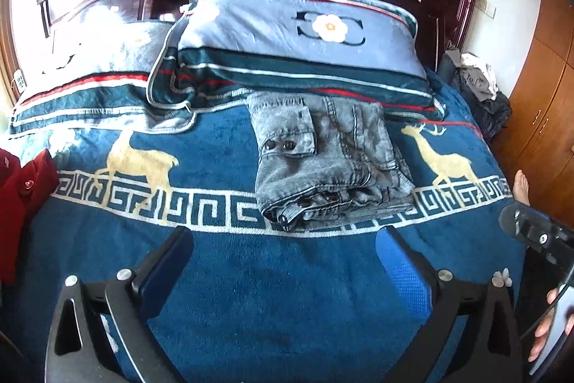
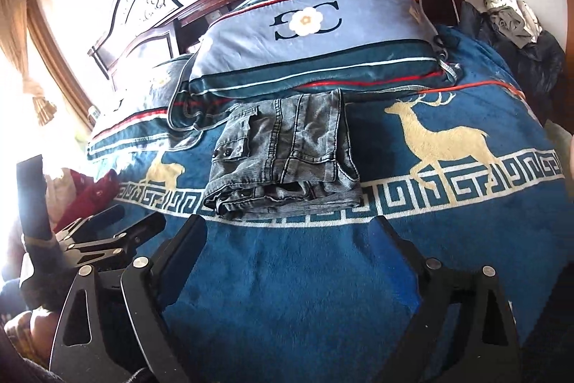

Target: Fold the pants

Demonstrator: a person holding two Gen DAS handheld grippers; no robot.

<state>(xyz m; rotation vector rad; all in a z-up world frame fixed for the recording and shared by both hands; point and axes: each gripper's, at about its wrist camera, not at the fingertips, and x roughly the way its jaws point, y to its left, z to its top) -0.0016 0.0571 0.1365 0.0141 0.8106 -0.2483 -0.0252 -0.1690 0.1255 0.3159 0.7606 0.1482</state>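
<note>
Left wrist view shows the left gripper [image 1: 285,261] spread open and empty above the blue deer blanket [image 1: 222,146], the folded grey jeans [image 1: 323,160] lying beyond it against the pillow [image 1: 305,34]. Only there does a wooden wardrobe [image 1: 541,117] appear, while the right wrist view alone shows a tied curtain [image 2: 25,52], with the right gripper [image 2: 288,246] likewise open and holding nothing.

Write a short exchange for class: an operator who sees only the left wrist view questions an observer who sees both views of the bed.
Operator: I only have the left wrist view. Is the right gripper holding the pants?
Observer: No. The right wrist view shows its jaws open and empty, short of the folded pants.
Operator: What is off to my left, past the red garment?
Observer: A tan curtain tied back with a tassel, in bright light.
</note>
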